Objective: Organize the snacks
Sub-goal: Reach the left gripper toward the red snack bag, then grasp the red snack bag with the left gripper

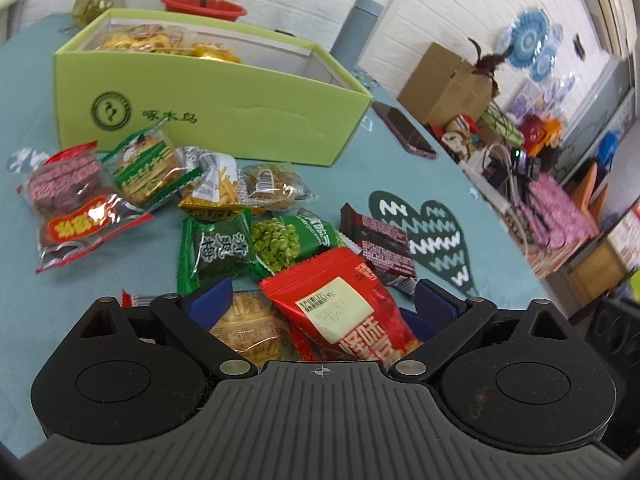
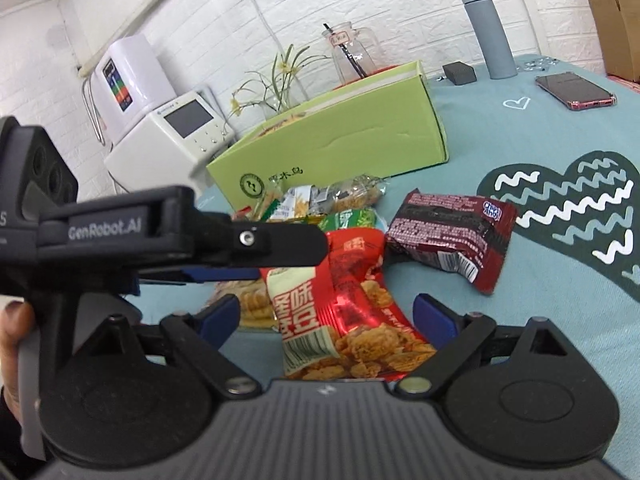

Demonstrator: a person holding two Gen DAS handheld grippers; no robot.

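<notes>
A red snack packet (image 1: 344, 312) lies on the teal cloth between the open fingers of my left gripper (image 1: 320, 300). The same packet (image 2: 344, 312) sits between the open fingers of my right gripper (image 2: 328, 316). The left gripper's body (image 2: 160, 236) reaches in from the left in the right wrist view, above the packet. A green box (image 1: 208, 116) holding yellow snacks stands behind; it also shows in the right wrist view (image 2: 340, 148). Several loose packets lie before it: green pea packets (image 1: 256, 244), a dark chocolate packet (image 1: 380, 248) (image 2: 452, 236), a red-and-clear packet (image 1: 72, 200).
A phone (image 1: 404, 128) (image 2: 576, 90) lies on the teal tablecloth (image 1: 400, 184) to the right. A grey bottle (image 2: 486, 32), a glass jar (image 2: 352, 56) and a white appliance (image 2: 160, 136) stand at the back. Clutter and a cardboard box (image 1: 448, 84) sit beyond the table's right edge.
</notes>
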